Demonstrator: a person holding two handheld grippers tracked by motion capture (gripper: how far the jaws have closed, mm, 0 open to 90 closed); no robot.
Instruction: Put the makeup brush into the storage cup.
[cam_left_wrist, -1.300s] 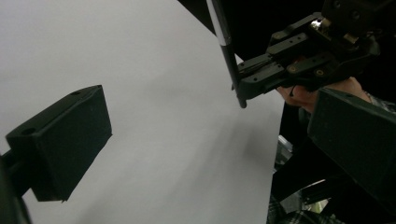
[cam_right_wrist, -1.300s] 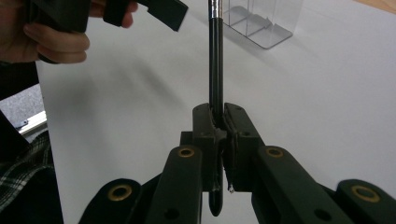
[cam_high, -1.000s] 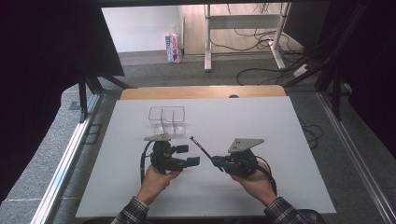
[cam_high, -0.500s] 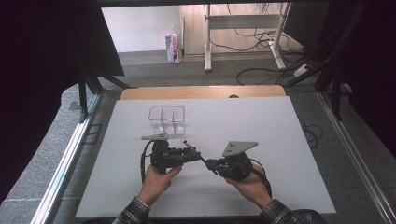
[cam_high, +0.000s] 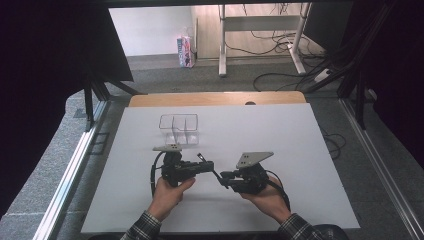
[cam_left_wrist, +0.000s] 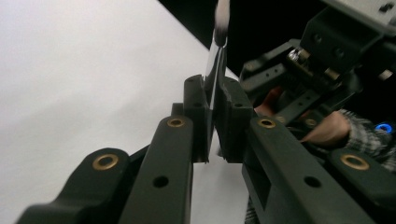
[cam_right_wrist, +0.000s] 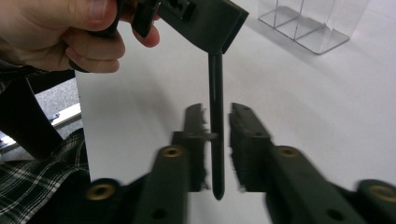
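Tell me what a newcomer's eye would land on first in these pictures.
First, the two hand-held grippers meeting tip to tip near the front of the white table: the left gripper is shut on a thin dark stick, while the right gripper, jaws just opening, stands apart around it. Behind them sits a clear divided box.

Your left gripper (cam_high: 207, 165) sits low over the table, pointing toward your right hand, and its jaws have just been closing until the pads (cam_left_wrist: 200, 112) press from both sides on the thin black stick (cam_left_wrist: 215, 79) between them. Your right gripper (cam_high: 223, 176) faces it nearly tip to tip, its jaws having just been opening so the stick stands loose in the gap. Both forearms enter from the bottom edge.
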